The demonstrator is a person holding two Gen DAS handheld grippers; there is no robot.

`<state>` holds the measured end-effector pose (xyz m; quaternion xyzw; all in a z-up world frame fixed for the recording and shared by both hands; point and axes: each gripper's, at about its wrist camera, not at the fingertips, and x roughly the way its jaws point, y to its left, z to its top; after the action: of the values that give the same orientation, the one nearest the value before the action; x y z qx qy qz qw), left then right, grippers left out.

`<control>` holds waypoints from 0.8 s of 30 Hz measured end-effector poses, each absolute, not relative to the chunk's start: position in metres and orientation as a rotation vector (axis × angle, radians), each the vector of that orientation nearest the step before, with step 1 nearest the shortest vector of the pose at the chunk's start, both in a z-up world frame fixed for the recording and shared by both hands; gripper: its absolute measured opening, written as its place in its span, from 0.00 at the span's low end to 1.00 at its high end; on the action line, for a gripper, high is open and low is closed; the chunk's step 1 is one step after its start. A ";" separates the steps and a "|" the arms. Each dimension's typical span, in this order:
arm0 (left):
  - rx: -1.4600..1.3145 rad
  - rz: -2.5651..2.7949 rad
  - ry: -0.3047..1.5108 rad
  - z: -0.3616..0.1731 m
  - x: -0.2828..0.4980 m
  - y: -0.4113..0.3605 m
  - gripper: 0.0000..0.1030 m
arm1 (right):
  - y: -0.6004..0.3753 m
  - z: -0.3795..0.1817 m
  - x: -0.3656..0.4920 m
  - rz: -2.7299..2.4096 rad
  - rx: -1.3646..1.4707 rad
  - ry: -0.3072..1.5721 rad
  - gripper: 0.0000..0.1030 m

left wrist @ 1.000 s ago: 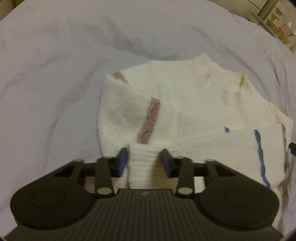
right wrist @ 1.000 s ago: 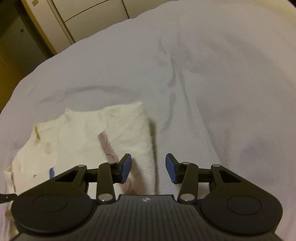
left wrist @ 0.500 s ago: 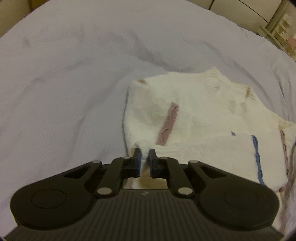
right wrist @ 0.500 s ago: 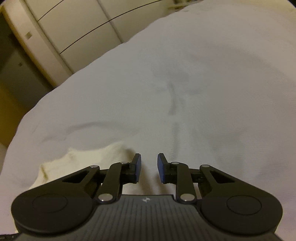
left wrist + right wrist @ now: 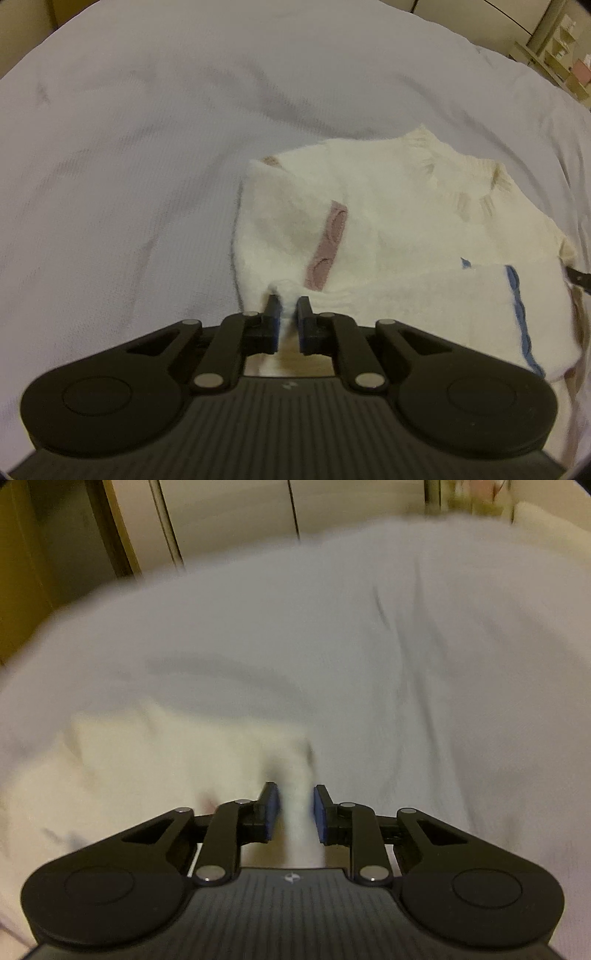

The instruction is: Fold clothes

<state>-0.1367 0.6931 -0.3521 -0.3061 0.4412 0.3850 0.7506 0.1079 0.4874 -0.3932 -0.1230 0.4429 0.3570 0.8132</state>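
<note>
A cream knit sweater (image 5: 399, 221) with a mauve stripe (image 5: 327, 247) and a blue stripe (image 5: 519, 314) lies partly folded on the pale bed sheet (image 5: 129, 166). My left gripper (image 5: 287, 306) is shut on the sweater's near edge, with a fold of knit pinched between the pads. In the blurred right wrist view, my right gripper (image 5: 294, 799) is shut on another edge of the same sweater (image 5: 147, 768), with cream fabric between the pads. The sweater's collar (image 5: 472, 177) lies at the far right.
The sheet (image 5: 369, 646) spreads wide around the sweater, with soft wrinkles. Cream cupboard doors (image 5: 229, 520) stand beyond the bed's far edge. A shelf unit (image 5: 557, 44) stands at the far right of the left wrist view.
Both grippers have closed from open onto the sweater's edge. The right gripper has tilted up and its view now shows motion blur. The left gripper has pulled back slightly with the fabric.
</note>
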 end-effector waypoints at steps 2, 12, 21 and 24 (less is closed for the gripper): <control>-0.655 0.836 0.967 -0.351 -0.133 0.694 0.07 | 0.485 -0.396 0.115 0.742 -0.221 0.973 0.23; -0.631 0.836 0.965 -0.354 -0.133 0.696 0.07 | 0.481 -0.391 0.133 0.720 -0.147 0.996 0.24; -0.615 0.844 0.972 -0.365 -0.121 0.707 0.08 | 0.436 -0.379 0.139 0.605 0.041 0.990 0.22; -0.572 0.841 0.998 -0.371 -0.116 0.705 0.12 | 0.426 -0.374 0.111 0.715 0.051 0.994 0.22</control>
<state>-0.1163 0.7051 -0.3714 -0.2626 0.4580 0.3858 0.7566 0.1112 0.4255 -0.3744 0.0238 0.4666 0.3356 0.8180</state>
